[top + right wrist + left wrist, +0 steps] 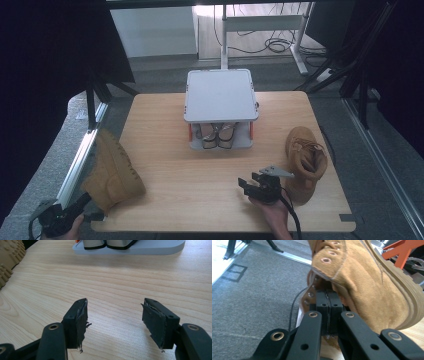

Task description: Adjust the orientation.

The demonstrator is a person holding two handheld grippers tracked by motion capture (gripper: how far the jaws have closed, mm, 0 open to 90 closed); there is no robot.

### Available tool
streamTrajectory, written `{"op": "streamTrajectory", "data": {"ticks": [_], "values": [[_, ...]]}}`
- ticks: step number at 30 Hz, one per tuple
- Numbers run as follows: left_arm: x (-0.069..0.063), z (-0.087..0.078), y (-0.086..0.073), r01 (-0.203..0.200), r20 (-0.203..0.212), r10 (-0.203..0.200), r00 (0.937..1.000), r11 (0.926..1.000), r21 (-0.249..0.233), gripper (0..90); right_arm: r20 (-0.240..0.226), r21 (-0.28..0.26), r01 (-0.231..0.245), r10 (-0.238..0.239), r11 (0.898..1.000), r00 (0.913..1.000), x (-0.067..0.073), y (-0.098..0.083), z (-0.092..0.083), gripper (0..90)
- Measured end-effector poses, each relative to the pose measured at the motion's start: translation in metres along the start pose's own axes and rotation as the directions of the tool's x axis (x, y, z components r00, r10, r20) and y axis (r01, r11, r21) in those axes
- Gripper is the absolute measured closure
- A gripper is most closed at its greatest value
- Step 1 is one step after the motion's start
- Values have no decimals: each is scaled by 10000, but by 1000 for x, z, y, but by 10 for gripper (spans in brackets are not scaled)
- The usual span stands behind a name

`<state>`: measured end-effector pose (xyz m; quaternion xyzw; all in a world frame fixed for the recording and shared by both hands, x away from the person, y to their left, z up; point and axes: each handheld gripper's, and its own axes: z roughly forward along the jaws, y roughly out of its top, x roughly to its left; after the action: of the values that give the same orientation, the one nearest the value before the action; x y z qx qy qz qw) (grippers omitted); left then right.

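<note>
while the left tongs (329, 302) grip the tan boot's (362, 285) collar, the right tongs (115, 322) rest released.

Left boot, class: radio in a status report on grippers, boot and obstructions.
Left gripper shut on left boot at table's left edge. Right gripper open over bare wood, holding nothing. Second boot stands right. Shoe rack mid-table, clear of both.
</note>
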<state>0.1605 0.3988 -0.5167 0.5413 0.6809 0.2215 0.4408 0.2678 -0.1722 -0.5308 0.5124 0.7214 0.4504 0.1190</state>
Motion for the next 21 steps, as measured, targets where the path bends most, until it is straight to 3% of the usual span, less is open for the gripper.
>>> {"op": "streamTrajectory", "data": {"ticks": [3, 21], "values": [[-5, 4, 1, -217, -111, 219, 9997, 9997, 127, 899, 10, -12, 8, -8, 10000, 10000, 0, 0, 0, 371], [-15, 8, 11, -187, 231, 188, 9996, 9998, -30, 900, 90, 73, -52, 51, 10000, 9999, -2, -1, 1, 370]]}}
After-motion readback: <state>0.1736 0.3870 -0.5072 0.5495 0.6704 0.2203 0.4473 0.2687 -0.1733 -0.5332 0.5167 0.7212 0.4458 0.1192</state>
